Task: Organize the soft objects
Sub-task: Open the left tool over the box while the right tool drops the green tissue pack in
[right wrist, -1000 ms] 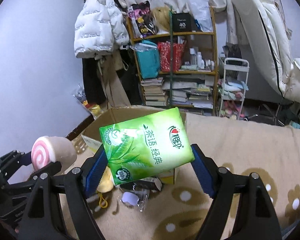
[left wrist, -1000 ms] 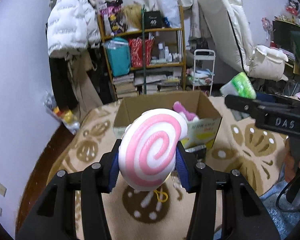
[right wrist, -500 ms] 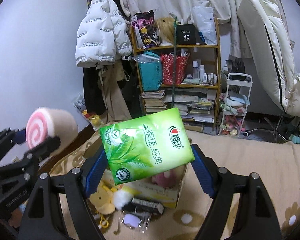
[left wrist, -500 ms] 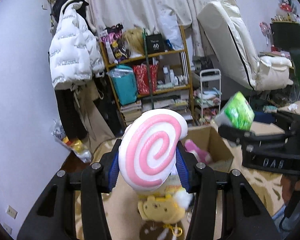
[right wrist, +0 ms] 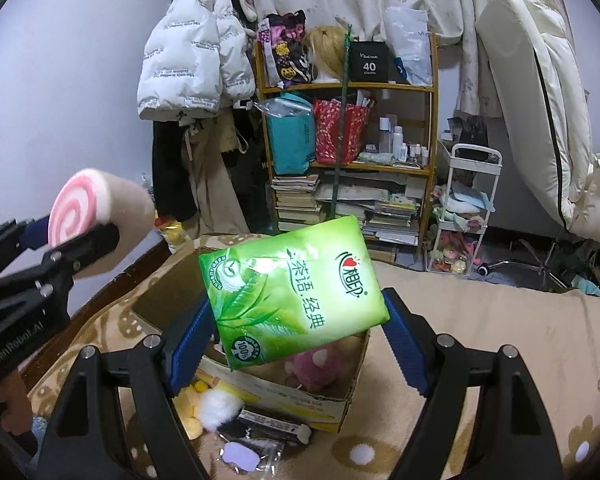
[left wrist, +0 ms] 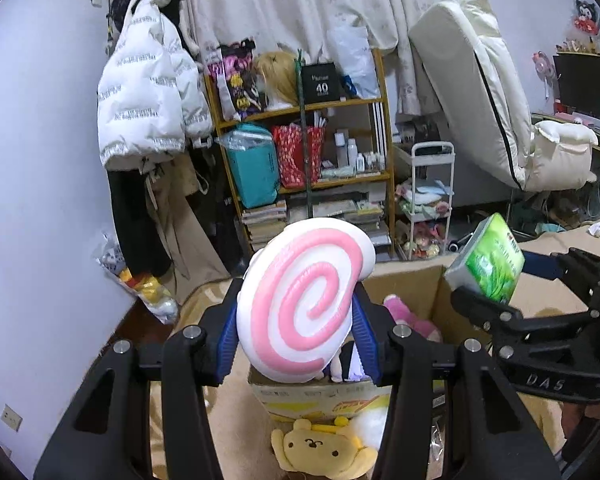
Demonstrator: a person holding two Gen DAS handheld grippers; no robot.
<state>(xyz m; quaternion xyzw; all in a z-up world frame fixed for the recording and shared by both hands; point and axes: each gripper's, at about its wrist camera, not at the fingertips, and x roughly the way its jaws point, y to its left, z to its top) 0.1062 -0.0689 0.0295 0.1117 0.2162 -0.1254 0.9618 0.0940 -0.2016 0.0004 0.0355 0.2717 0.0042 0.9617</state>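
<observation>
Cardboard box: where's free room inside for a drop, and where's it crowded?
Cardboard box: its left part, beside the pink plush, looks bare. Crowded outside the front wall: yellow plush, white pompom, packets. Bare blanket right of the box.

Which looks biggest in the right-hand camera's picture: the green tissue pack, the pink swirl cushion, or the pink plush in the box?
1. Green tissue pack, though it sits nearest the camera, which inflates it.
2. Pink swirl cushion.
3. Pink plush, partly hidden behind the pack.
</observation>
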